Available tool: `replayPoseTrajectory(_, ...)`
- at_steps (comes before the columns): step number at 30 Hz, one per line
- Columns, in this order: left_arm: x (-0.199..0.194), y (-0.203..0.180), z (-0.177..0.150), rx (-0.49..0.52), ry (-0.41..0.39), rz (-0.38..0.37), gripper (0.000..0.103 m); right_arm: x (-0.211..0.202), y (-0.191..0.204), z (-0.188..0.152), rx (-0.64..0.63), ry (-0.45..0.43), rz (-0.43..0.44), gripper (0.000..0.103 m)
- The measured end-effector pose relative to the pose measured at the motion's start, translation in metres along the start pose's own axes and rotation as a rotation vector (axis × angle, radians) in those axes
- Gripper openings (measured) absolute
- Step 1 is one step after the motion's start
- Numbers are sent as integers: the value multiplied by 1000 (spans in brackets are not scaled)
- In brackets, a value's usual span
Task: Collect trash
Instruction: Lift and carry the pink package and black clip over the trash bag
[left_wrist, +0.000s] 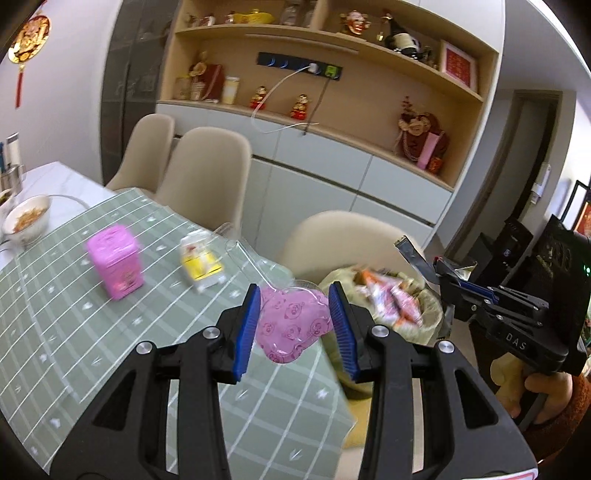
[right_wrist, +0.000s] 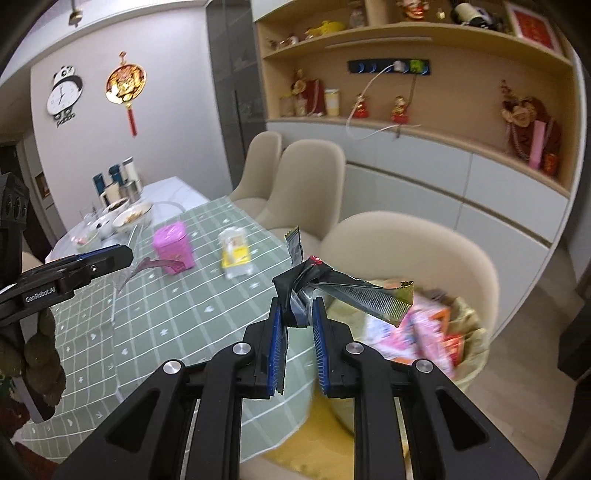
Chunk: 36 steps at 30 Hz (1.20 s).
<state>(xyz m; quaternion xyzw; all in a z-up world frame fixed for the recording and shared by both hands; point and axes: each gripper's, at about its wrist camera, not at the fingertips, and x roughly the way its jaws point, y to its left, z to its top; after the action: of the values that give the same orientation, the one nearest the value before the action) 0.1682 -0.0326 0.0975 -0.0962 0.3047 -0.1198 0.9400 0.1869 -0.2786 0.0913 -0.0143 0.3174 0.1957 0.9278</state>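
Your green checked tablecloth (left_wrist: 110, 332) carries two items: a pink tin (left_wrist: 116, 262) and a yellow-white packet (left_wrist: 201, 262). Only the right view shows the panda clock (right_wrist: 64, 96). Your left gripper (left_wrist: 293, 325) clamps a pink clear-plastic lid (left_wrist: 291, 325), apparently heart-shaped. Your right gripper (right_wrist: 299, 332) pinches a black foil wrapper (right_wrist: 306, 280) beside the full trash bin (right_wrist: 469, 354).

Trash bin (right_wrist: 469, 354) mouth unobstructed — chair (right_wrist: 406, 243) behind

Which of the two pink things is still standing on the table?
The pink box, upright on the green tablecloth. The pink panda-print wrapper is held in the left gripper.
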Motion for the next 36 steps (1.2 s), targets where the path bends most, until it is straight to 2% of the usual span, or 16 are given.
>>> replayPoseTrajectory(5,34,-32,20,7,16,-36,36,-10,-46,5,29,-32,-32,17)
replayPoseTrajectory(13,70,-82,37,67,21,-73,36,-18,-108,-7,81,-53,-45,17)
replayPoseTrajectory(19,120,-113,42,66,58,-153,36,-27,-150,-19,106,-71,-85,17)
replayPoseTrajectory(25,205,-145,21,78,199,-196,36,-16,-193,-37,155,-17,-109,17)
replayPoseTrajectory(29,264,-162,-5,88,351,-188,36,-2,-214,-42,169,21,-107,17)
replayPoseTrajectory(32,293,-166,-26,87,442,-149,36,10,-229,-46,185,43,-99,17)
replayPoseTrajectory(36,310,-163,-39,57,477,-128,37,23,-240,-53,200,71,-82,17)
